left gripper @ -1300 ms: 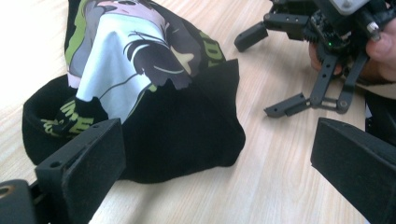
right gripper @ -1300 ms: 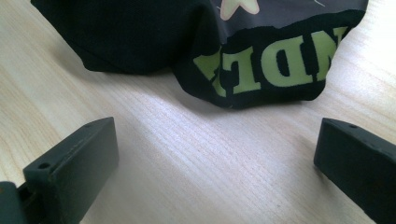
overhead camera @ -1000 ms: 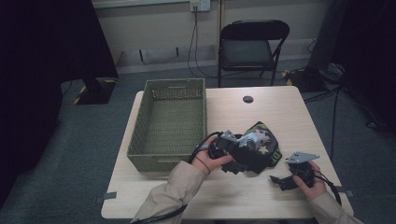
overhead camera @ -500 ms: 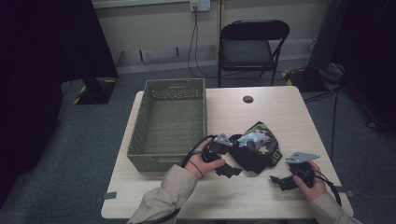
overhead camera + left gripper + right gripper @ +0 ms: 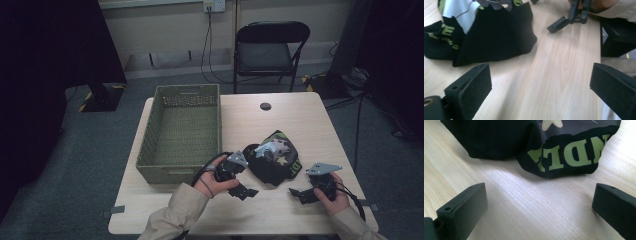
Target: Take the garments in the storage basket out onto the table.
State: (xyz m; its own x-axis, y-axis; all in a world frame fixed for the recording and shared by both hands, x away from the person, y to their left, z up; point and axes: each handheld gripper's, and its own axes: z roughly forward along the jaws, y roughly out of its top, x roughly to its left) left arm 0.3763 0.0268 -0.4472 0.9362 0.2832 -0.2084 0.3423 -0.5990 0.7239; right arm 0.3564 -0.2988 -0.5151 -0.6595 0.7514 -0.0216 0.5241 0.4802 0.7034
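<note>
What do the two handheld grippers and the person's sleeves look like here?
Both grippers, left gripper and right gripper, are black with blocky flat fingers. Each carries a grey three-cornered plate and trails a black cable. The person wears beige sleeves.

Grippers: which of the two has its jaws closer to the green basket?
The left gripper; it lies just below the basket, while the right gripper sits beyond the black garment.
</note>
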